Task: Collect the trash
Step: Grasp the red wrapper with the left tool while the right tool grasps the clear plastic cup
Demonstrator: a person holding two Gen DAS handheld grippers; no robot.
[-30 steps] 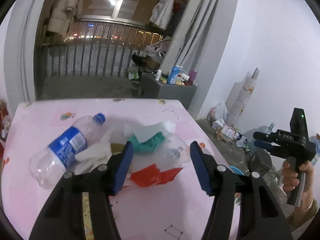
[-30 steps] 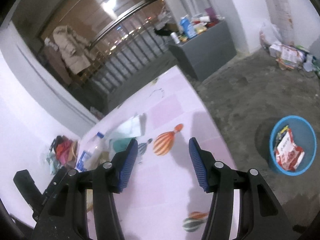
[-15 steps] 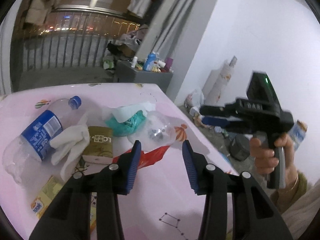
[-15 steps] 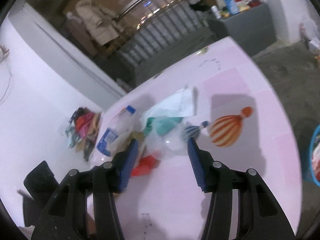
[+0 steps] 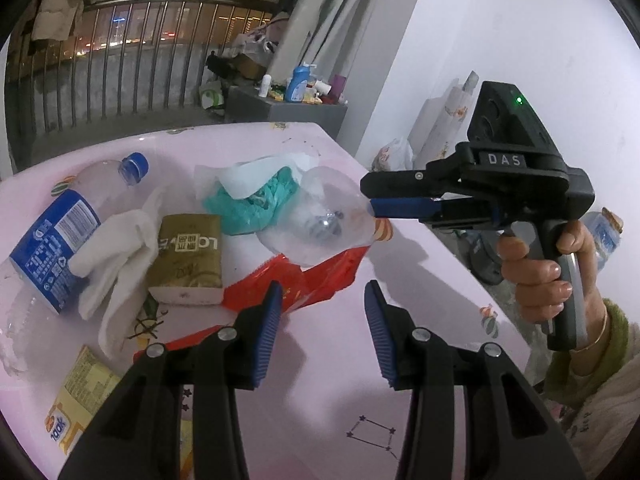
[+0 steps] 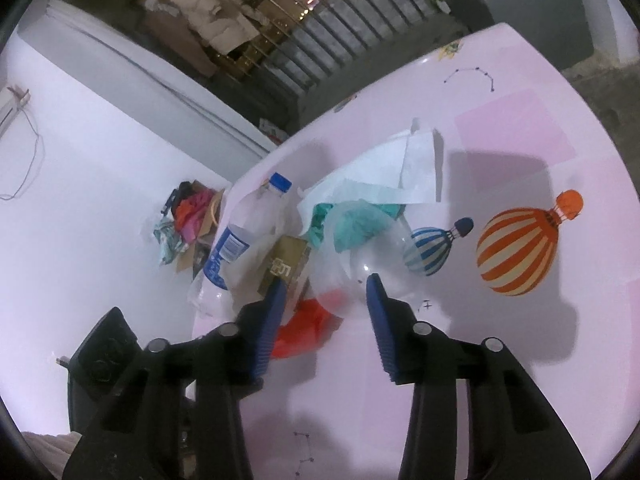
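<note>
Clear crumpled plastic (image 5: 328,220) lies mid-pile on pink table (image 5: 420,320); we swung right gripper (image 6: 324,300) in beside it, jaws narrowing, nothing clamped. Left gripper (image 5: 322,320) dropped toward red wrapper (image 5: 304,280), parted, empty. Grab pending.

Light: bright indoor light from above; night outside beyond the railing (image 5: 120,60).
Shadows: soft grey patches on the pink table (image 6: 520,360).
Glare: mild on the white wall (image 5: 500,40).
Distortion: strong fisheye bending, black corners.
Focus: mostly sharp; edges soften.
</note>
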